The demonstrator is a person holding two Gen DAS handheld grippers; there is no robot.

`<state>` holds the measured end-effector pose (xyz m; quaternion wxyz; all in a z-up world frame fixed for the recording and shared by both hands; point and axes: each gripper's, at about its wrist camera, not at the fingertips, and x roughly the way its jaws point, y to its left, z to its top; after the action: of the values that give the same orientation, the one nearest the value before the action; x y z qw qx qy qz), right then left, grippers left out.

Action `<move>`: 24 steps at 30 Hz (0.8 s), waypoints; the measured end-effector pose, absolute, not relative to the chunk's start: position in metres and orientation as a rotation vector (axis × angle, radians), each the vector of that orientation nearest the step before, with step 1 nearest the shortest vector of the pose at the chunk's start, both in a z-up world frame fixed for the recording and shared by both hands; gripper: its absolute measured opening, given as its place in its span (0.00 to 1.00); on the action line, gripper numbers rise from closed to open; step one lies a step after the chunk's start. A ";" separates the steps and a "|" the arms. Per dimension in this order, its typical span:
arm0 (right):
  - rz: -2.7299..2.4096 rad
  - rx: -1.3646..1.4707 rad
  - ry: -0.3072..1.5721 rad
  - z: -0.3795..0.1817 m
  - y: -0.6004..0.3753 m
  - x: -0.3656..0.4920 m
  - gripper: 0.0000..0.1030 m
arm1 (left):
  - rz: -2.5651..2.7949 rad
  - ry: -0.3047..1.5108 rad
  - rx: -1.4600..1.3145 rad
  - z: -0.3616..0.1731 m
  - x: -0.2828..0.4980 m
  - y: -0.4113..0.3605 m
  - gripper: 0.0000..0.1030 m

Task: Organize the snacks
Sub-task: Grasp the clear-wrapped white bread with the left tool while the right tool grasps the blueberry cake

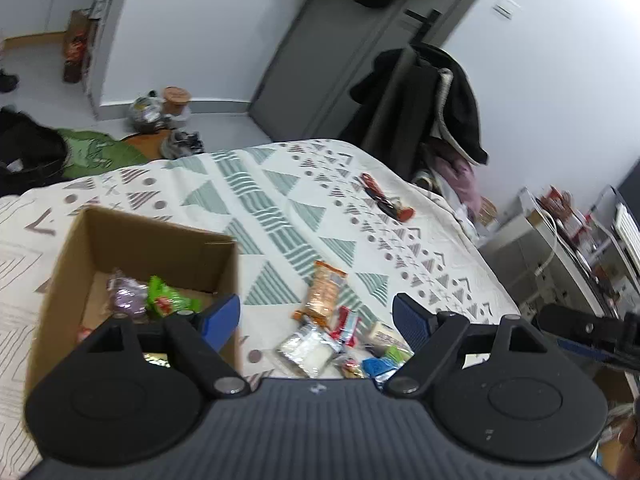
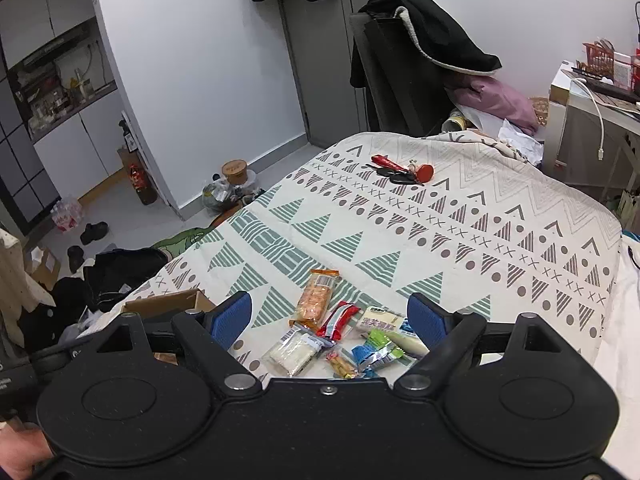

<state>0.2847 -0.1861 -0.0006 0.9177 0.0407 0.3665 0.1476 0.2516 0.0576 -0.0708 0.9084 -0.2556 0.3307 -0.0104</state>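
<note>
Your work surface is the bed [image 2: 460, 216], covered in a cream spread with green and brown triangle patterns. On its left part sits the open cardboard box [image 1: 100, 240], the largest thing on it. Your left tool's view shows a green packet [image 1: 166, 298] and a purplish packet [image 1: 126, 294] lying side by side on the box floor, touching or nearly so.

Your left tool [image 1: 316, 316] hangs above the bed with its blue pads spread wide and nothing between them; its left pad sits over the near right corner of the box, and its right pad over the edge of the snack pile. Your right tool [image 2: 330, 320] is likewise spread wide and empty, framing the same pile from above.

The loose snacks lie on the spread just right of the box, close together. The orange packet [image 2: 316, 298] is the longest and lies farthest from you. Just beside it is a red and white packet [image 2: 338, 320], then a pale yellow-white packet [image 2: 380, 318] to the right. Nearer to you lie a clear packet with white contents [image 2: 294, 350], a blue and green packet [image 2: 376, 350], and a small packet [image 2: 340, 364] between those two, the smallest of the pile.

Well apart, near the far side of the bed, lies a bunch of keys with red tags [image 2: 400, 172].
</note>
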 end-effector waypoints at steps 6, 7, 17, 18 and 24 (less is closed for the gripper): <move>0.291 0.108 0.738 -0.009 -0.208 0.293 0.82 | -0.064 0.721 -0.448 -0.076 0.270 0.034 0.80; 0.284 0.127 0.740 -0.014 -0.213 0.296 0.82 | -0.064 0.725 -0.440 -0.077 0.271 0.031 0.80; 0.285 0.187 0.777 -0.052 -0.235 0.319 0.81 | -0.097 0.761 -0.327 -0.096 0.287 -0.006 0.80; 0.286 0.181 0.780 -0.055 -0.236 0.320 0.81 | -0.095 0.769 -0.322 -0.100 0.290 -0.009 0.80; 0.301 0.182 0.822 -0.081 -0.240 0.334 0.81 | -0.108 0.811 -0.302 -0.121 0.315 -0.023 0.79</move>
<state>0.3344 -0.2404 -0.0807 0.9016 0.0881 0.3975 0.1457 0.3150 -0.0233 -0.1210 0.9065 -0.1463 0.3926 -0.0522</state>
